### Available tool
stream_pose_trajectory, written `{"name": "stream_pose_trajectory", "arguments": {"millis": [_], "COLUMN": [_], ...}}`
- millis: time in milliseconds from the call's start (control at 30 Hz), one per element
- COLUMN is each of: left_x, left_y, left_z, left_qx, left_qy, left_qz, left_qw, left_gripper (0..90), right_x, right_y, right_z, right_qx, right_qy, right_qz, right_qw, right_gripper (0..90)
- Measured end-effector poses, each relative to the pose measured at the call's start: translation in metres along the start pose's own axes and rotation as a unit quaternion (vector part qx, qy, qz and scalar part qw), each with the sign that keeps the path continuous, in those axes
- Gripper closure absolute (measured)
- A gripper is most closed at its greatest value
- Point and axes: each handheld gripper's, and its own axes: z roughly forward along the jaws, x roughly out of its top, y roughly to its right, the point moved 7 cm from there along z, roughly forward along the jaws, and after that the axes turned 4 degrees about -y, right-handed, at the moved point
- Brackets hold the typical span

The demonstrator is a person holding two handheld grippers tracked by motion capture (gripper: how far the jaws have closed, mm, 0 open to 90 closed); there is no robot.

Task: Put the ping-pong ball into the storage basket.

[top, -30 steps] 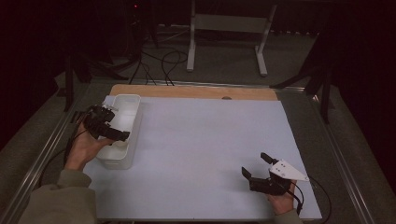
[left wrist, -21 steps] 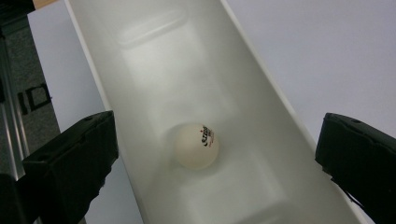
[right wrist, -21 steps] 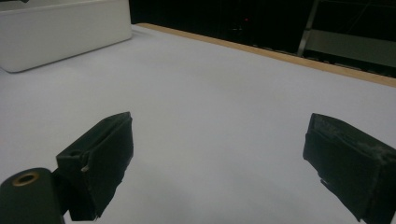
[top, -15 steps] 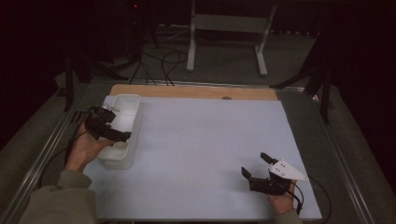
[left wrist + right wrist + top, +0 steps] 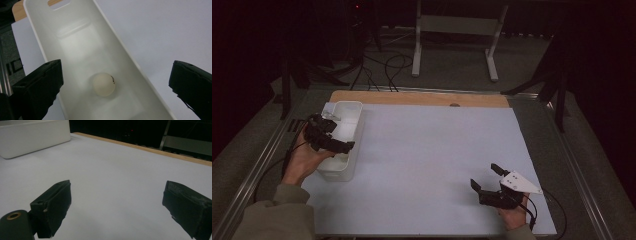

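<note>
The left gripper (image 5: 337, 146) is being held over the white bin (image 5: 354, 112), its jaws spread wide and empty — a cream ball (image 5: 104, 84) is lying on the bin floor between them. The right gripper (image 5: 484, 177) is being held low over the white table cover (image 5: 432, 150) — jaws wide apart, gripping nothing.

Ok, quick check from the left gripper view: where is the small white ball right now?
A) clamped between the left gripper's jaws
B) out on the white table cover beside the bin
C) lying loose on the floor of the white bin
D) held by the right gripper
C: the ball rests on the floor of the white bin, and the left gripper hangs open above it with both jaws clear of the ball.
</note>
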Motion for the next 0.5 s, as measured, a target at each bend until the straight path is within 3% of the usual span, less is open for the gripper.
{"name": "stream_pose_trajectory", "arguments": {"millis": [500], "left_x": [0.004], "left_y": [0.024], "left_z": [0.001], "left_qx": [-0.022], "left_qy": [0.038], "left_qz": [0.027], "left_qw": [0.9986], "left_gripper": [0.3], "right_x": [0.0], "right_y": [0.0], "right_z": [0.0], "right_qx": [0.0], "right_qy": [0.001], "right_qz": [0.001], "right_qw": [1.0], "right_gripper": [8.4]}}
